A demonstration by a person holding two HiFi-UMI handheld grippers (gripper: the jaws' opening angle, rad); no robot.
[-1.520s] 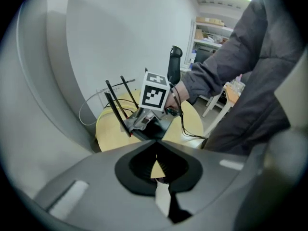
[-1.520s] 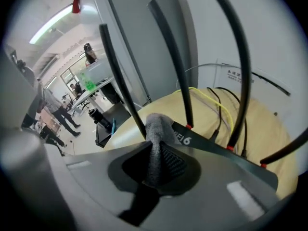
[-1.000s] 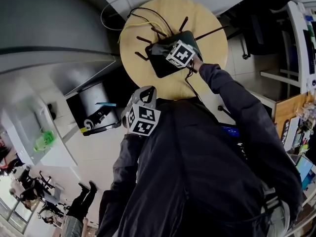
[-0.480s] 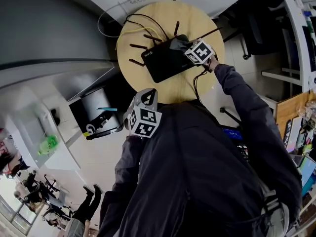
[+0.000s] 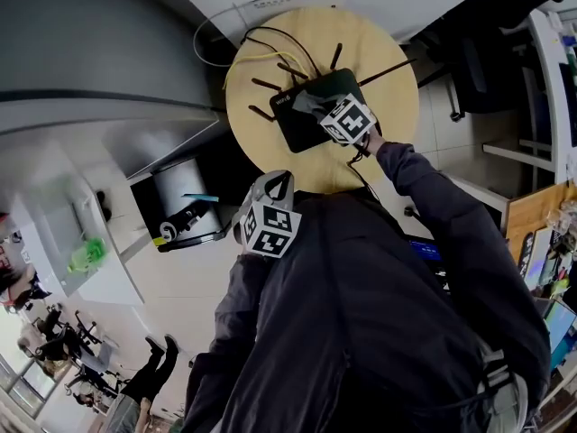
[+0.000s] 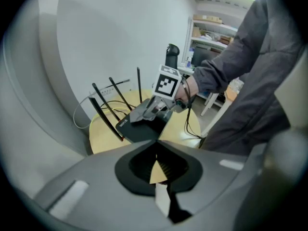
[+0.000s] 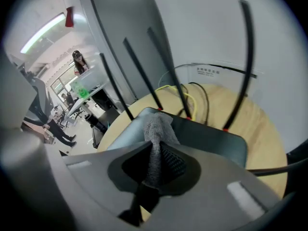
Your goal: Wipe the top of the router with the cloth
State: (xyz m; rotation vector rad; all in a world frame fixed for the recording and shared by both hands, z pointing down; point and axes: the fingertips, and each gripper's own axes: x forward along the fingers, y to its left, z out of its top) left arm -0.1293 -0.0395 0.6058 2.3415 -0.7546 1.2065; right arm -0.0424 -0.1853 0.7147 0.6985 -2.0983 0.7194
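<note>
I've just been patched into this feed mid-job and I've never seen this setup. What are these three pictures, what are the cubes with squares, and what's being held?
There is no robot here: a person holds a pair of tongs in each hand, and the marked cubes are parts of those tongs. The head view looks down from the person's head. The other two views ride on each tool and look along its jaws.

On the round wooden table lies a black router with antennas sticking up and cables behind it. The right tongs are shut on a grey cloth, whose free end lies on the router's top. The left tongs are shut and empty, held near the person's body, short of the table.
</note>
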